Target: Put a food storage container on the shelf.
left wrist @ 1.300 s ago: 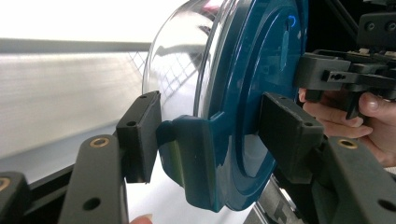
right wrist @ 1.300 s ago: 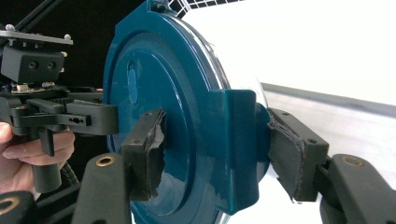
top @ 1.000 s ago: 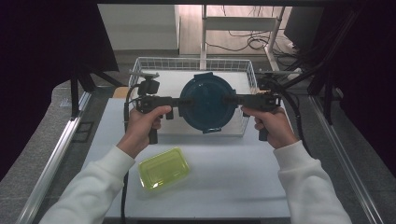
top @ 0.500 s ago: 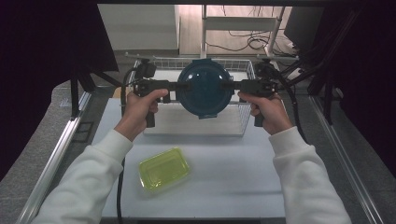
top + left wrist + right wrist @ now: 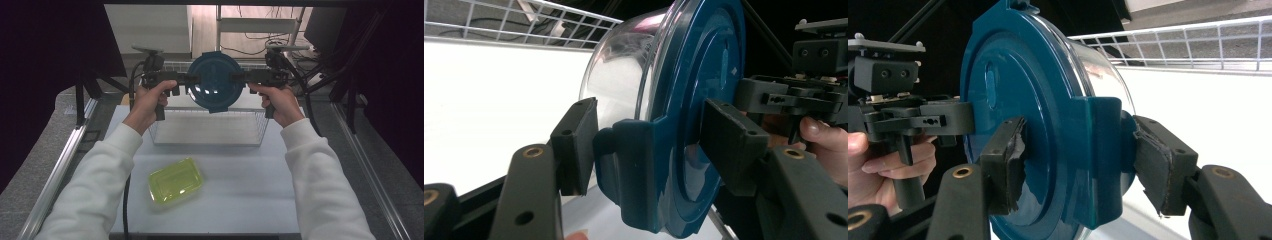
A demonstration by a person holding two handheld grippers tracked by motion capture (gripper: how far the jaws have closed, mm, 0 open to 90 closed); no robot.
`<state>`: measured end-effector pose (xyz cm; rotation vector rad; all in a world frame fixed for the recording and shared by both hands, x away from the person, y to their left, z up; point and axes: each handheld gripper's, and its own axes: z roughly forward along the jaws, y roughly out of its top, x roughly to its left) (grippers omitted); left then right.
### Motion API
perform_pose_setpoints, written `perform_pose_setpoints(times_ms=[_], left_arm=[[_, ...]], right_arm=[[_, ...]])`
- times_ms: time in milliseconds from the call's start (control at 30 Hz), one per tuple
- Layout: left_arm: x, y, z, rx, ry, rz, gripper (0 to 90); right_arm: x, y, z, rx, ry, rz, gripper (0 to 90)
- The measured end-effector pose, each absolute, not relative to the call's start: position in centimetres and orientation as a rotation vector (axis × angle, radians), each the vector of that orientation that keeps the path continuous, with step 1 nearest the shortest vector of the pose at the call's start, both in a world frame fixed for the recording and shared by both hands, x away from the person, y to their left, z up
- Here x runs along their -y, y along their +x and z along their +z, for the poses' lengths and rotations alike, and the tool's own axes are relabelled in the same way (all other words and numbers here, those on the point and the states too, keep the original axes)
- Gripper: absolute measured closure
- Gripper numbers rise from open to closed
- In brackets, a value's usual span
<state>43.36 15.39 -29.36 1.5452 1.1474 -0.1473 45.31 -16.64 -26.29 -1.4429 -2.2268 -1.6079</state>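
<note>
The left gripper [image 5: 184,80] has its two black pads closed on a side clip of the round container [image 5: 215,81], one pad on the blue lid face and the other on the clip's bowl side, as the left gripper view shows [image 5: 644,165]. Opposite it, the right gripper [image 5: 239,77] clamps the clip on the far side in the same way [image 5: 1075,165]. The container hangs between the two sets of fingertips, tipped on edge with its blue lid [image 5: 694,100] facing the person and its clear bowl [image 5: 624,75] turned away, held in the air above the back rim of the wire basket [image 5: 207,127].

Outward from the pads, both grippers lie level and point inward at each other. Each hand wraps a handle from below, the left hand [image 5: 147,100] and right hand [image 5: 280,102] at equal height, with white-sleeved forearms reaching forward and nearly straight. A yellow-green lidded box [image 5: 175,180] lies on the table [image 5: 250,200], well behind the fingers and nearer the person.
</note>
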Motion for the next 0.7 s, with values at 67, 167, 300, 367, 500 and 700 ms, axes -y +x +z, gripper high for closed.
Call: perform_pose_setpoints(times_ms=[67,167,300,367,500,700], left_arm=[[-15.5,43.7,-29.5,-1.15,1.539,-0.153,41.2],[-15.9,44.6,-30.1,-1.153,1.541,-0.17,41.1],[-16.3,45.7,-30.9,-1.163,1.538,-0.19,41.1],[-16.5,46.0,-31.2,-1.177,1.527,-0.195,41.0],[-16.8,46.4,-31.5,-1.185,1.537,-0.2,41.0],[-16.9,46.8,-31.8,-1.204,1.527,-0.213,41.0]], right_arm=[[16.6,45.6,-26.3,2.227,-1.448,-1.602,40.6],[16.2,46.5,-26.5,2.224,-1.467,-1.585,40.7],[15.8,47.5,-27.0,2.222,-1.485,-1.559,40.7],[15.5,47.9,-27.4,2.218,-1.491,-1.544,40.7],[15.2,48.5,-28.0,2.2,-1.498,-1.528,40.7],[15.1,48.9,-28.5,2.186,-1.508,-1.514,40.7]])
